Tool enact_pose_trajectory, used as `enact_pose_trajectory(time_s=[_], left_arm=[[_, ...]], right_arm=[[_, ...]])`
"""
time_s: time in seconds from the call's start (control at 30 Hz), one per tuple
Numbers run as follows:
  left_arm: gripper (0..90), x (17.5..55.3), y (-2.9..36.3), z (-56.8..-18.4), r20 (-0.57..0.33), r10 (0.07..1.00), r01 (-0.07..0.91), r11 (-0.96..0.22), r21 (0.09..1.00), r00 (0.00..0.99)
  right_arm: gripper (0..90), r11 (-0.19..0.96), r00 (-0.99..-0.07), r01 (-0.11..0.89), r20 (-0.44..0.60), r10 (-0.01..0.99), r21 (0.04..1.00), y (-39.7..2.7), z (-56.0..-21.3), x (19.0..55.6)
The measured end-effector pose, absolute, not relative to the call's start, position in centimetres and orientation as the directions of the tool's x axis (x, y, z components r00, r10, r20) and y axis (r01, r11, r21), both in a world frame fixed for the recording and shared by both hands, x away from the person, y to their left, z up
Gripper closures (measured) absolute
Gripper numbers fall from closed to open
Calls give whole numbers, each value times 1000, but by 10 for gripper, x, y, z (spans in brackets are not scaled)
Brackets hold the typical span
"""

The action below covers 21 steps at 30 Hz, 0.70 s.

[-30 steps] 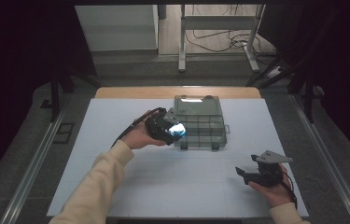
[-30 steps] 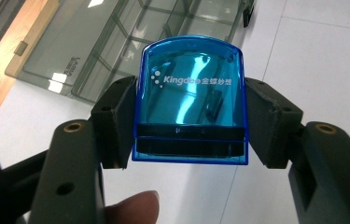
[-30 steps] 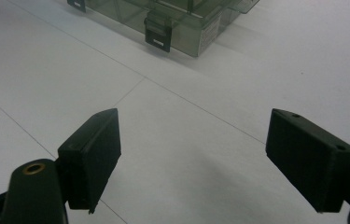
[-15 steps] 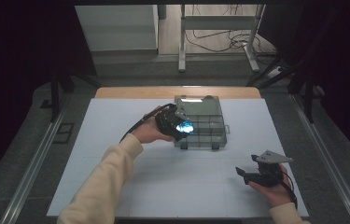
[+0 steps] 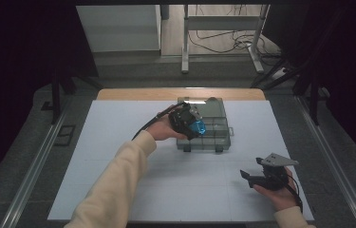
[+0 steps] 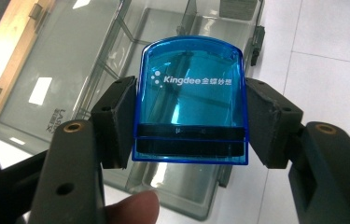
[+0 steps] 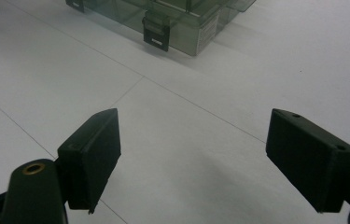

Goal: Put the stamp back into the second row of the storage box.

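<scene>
- Left gripper view: the left gripper (image 6: 189, 123) is clamped on a blue box (image 6: 191, 100), one black pad pressing each of its side walls.
- This box is see-through blue plastic with a rounded far end, white lettering across its top and a dark band near the end closest to the camera.
- It hangs over the clear organizer case (image 6: 112, 51), whose dividers and open compartments show beneath and beyond it; whether the box touches the case cannot be told.
- A fingertip (image 6: 133, 207) pokes in at the bottom edge of that view, just under the box.
- High view: the blue box (image 5: 197, 127) is in the left gripper (image 5: 189, 122) above the left half of the case (image 5: 213, 130), which sits on the white table (image 5: 118, 142) near the middle of its far edge.
- From up there the box is small and half covered by the gripper, so its lettering cannot be read.
- The right gripper (image 5: 256, 176) lies in the right hand (image 5: 280, 192) near the table's near right corner, well apart from the case.
- Right gripper view: the right gripper (image 7: 191, 158) has its jaws spread wide with bare table between them.
- Top of that view cuts off the case (image 7: 182, 21), leaving its near wall and two dark latches (image 7: 156, 35).
</scene>
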<state>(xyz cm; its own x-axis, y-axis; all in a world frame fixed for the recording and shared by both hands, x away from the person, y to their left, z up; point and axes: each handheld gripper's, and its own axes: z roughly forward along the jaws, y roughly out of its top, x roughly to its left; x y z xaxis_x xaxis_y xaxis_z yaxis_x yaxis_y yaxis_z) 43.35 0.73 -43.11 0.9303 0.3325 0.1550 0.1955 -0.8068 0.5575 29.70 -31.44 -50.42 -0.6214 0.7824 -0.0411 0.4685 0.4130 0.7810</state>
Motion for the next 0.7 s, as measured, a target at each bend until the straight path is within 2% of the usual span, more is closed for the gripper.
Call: enact_pose_trajectory(time_s=[0.27,0.7], left_arm=[[401,444,8,-443,140,340,214,-809,547,930],[400,446,2,-459,149,298,185,-839,511,943]], right_arm=[[181,413,-625,468,-38,780,781,-315,-504,297],[181,414,-625,470,-37,780,780,-315,-504,297]])
